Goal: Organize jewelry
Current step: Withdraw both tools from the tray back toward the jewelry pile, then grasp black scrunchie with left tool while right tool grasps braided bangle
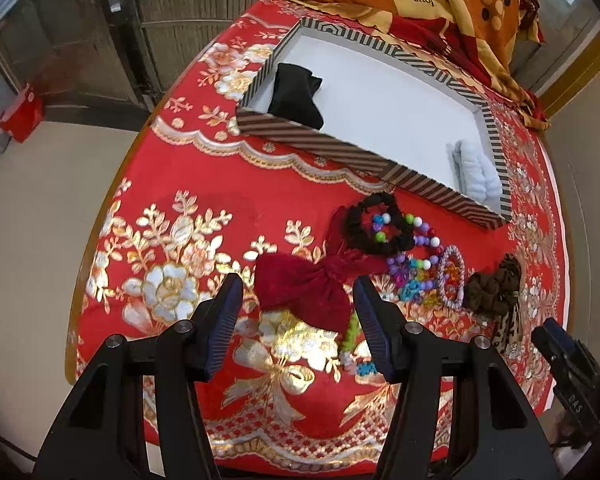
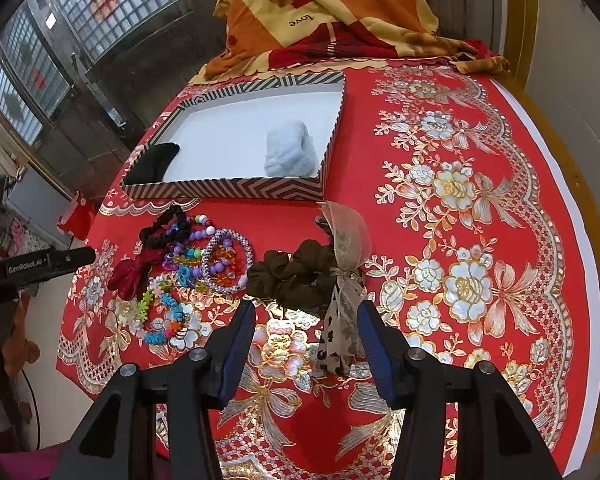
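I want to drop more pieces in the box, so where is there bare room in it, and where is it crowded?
The box floor is bare in the middle, between the black pouch at one end and the pale blue scrunchie at the other. The crowded spot is outside on the cloth, in front of the box: bracelets, red bow, brown scrunchie.

Black scrunchie (image 2: 156, 166) half hidden behind tray wall (image 2: 224, 191), orange blanket (image 2: 324, 4) cut off at top edge
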The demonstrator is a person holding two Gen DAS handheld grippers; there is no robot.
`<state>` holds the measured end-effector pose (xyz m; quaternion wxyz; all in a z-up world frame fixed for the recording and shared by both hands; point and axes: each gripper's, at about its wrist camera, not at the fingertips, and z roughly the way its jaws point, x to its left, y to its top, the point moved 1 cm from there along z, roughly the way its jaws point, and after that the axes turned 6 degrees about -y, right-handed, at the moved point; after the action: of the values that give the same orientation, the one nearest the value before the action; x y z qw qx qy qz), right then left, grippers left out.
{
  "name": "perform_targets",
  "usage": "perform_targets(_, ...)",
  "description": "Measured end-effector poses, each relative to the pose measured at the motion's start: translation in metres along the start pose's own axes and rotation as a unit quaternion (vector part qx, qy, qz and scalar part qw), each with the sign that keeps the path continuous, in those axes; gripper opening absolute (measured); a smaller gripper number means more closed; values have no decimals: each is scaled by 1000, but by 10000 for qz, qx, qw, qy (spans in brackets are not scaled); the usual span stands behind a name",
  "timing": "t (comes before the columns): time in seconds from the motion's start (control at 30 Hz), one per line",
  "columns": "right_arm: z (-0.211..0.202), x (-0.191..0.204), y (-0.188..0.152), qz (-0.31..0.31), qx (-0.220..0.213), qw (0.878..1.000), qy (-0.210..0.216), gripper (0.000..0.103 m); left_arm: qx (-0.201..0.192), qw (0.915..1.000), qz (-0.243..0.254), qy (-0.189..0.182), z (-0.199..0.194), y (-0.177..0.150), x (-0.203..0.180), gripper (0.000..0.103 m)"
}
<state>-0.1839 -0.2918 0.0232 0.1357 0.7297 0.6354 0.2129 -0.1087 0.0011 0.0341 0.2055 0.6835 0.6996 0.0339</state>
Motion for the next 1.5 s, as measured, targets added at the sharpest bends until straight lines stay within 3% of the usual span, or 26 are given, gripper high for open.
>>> perform_targets(0.23, 3, 15, 4, -129, -35, 9997, 192, 51, 245, 9996, 29, -128, 19, 21, -8, 57)
perform_targets(0.4, 16, 40, 12, -477, -126, 9982, 355, 50, 251, 9993, 289, -20, 32, 35, -16, 57)
perform_targets(0.57, 43, 58, 31, -982, -102, 9946, 317, 39, 371, 9973, 635, 63, 48, 46, -21, 57)
perform_targets(0.73, 73, 66, 44, -1438, 127, 9895, 93, 32, 491, 9953, 836, 50, 58, 54, -23, 57)
perform_targets(1.17, 111, 78, 53, -1924, 653, 9790, 186, 21, 786, 9910, 1075, -114, 79, 67, -27, 57)
perform_targets(1.3, 115, 80, 55, -1952, 633, 9786, 143, 8, 834, 9885, 1260, -107, 85, 71, -35, 57)
perform_targets(1.5, 115, 65, 59, -1609, 652, 9846, 205, 7, 885, 9837, 1553, -170, 96, 75, -47, 57)
